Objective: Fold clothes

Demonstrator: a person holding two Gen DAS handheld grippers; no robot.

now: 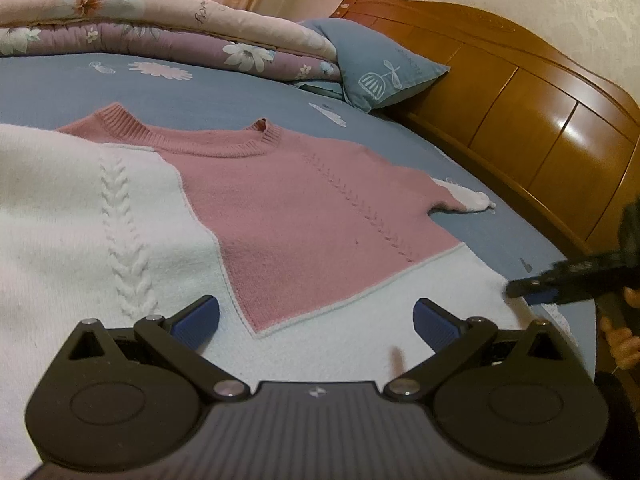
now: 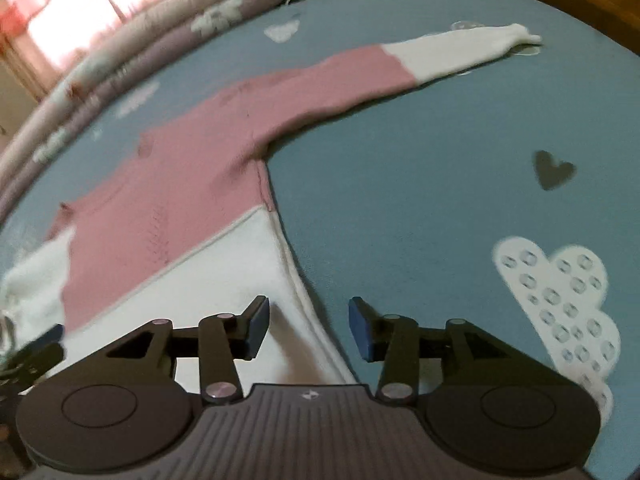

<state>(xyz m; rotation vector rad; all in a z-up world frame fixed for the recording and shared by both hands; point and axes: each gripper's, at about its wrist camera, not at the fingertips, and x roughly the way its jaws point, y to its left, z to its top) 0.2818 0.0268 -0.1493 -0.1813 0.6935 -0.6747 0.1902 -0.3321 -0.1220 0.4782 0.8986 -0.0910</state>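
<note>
The left gripper (image 1: 316,320) hangs low over the white lower part of the sweater (image 1: 280,208), its jaws spread wide with nothing between the pads; only knit fabric lies beneath the gap. The right gripper (image 2: 309,326) stands about half open above the sweater's side seam, one pad over the white hem panel and the other over the bed sheet (image 2: 420,184), and it holds nothing. The sweater, pink above and white below, lies flat on the bed with its front up. One long sleeve (image 2: 400,64) stretches away across the sheet to a white cuff, well apart from both grippers, while the left wrist view shows white fabric already lying across the near side of the body. Beyond the collar, a folded floral quilt (image 1: 160,28) and a blue pillow (image 1: 372,64) rest against the wooden headboard (image 1: 520,92). Judged risks: a closure at the seam may pinch the sheet together with the knit, so that lifting drags the bedding and shifts the garment. A grip on a single layer may stretch the loose knit and skew the fold line. The extended sleeve, if left out, may trail and bunch under the body during the next fold.
</note>
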